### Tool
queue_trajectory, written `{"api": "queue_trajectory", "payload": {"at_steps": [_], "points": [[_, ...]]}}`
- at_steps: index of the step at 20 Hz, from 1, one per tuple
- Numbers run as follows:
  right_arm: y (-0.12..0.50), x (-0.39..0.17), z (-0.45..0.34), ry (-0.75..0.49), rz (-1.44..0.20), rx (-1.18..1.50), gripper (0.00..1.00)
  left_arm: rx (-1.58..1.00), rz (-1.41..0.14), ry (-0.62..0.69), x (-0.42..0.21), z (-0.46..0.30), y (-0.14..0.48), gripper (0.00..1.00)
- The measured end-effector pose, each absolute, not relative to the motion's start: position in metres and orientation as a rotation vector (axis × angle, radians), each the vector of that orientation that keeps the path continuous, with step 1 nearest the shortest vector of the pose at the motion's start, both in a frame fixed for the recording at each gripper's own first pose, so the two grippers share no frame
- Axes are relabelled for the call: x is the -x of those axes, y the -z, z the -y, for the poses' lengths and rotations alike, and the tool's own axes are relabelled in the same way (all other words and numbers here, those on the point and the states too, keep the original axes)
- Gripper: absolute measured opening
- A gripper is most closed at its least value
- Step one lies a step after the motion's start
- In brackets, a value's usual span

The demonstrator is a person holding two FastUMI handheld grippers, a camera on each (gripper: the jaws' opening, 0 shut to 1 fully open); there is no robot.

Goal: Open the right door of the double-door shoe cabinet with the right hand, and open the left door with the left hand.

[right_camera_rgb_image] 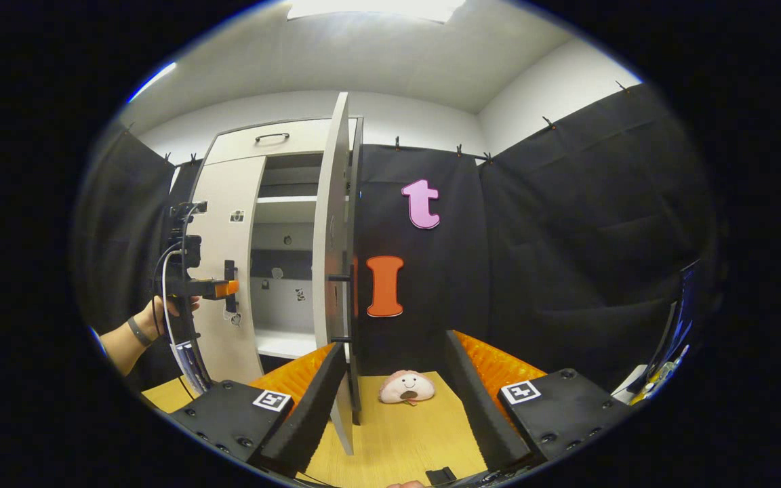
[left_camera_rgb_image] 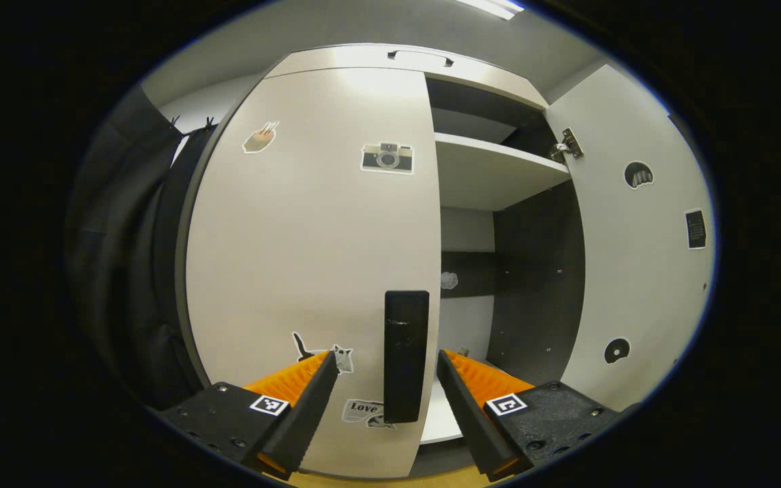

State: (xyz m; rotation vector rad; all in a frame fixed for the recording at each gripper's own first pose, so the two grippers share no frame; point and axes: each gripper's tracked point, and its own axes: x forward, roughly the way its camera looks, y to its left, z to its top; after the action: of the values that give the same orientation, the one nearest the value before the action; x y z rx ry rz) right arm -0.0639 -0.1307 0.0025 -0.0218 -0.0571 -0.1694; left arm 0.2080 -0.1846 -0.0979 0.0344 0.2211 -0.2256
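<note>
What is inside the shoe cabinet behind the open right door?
Inside the white double-door shoe cabinet: a bare white shelf, dark side wall, small stickers on the back. The closed left door hides the left half.

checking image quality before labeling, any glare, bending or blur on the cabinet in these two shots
Left gripper view: soft glare washes the top of the closed left door, whose edges bow outward from fisheye distortion; the black handle between the open jaws is sharp. Right gripper view: the bright ceiling light blows out, the open right door stays crisp, and the walls curve.

The right door [right_camera_rgb_image: 333, 264] is standing wide open, edge-on, while the left door [right_camera_rgb_image: 228, 271] is sitting closed. The left gripper [right_camera_rgb_image: 226, 288] is hovering at its handle [right_camera_rgb_image: 230, 286]. A plush toy [right_camera_rgb_image: 407, 387] is lying on the floor [right_camera_rgb_image: 397, 440].
</note>
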Motion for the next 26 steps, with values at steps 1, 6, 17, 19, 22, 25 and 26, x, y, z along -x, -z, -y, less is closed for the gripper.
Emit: {"api": "queue_trajectory", "payload": {"at_steps": [1,6,17,19,22,25,26], "points": [[-0.001,0.064,0.13,0.169,0.056,0.027,0.97,-0.037,-0.219,0.228,-0.211,0.185,0.098,0.89],[0.009,0.058,0.127,0.164,0.029,0.05,0.97,-0.027,-0.212,0.226,-0.22,0.186,0.101,0.75],[0.007,0.055,0.11,0.149,0.026,0.008,0.97,-0.106,-0.293,0.339,-0.215,0.202,0.108,0.25],[0.002,0.058,0.109,0.147,0.041,-0.002,0.97,-0.071,-0.314,0.343,-0.206,0.197,0.106,0.25],[-0.004,0.065,0.107,0.159,0.054,0.005,0.97,-0.078,-0.326,0.376,-0.177,0.185,0.096,0.25],[-0.007,0.071,0.104,0.177,0.059,0.024,0.97,-0.079,-0.328,0.403,-0.153,0.165,0.085,0.24],[-0.006,0.071,0.103,0.178,0.057,0.028,0.97,-0.077,-0.327,0.404,-0.145,0.158,0.082,0.24]]}}
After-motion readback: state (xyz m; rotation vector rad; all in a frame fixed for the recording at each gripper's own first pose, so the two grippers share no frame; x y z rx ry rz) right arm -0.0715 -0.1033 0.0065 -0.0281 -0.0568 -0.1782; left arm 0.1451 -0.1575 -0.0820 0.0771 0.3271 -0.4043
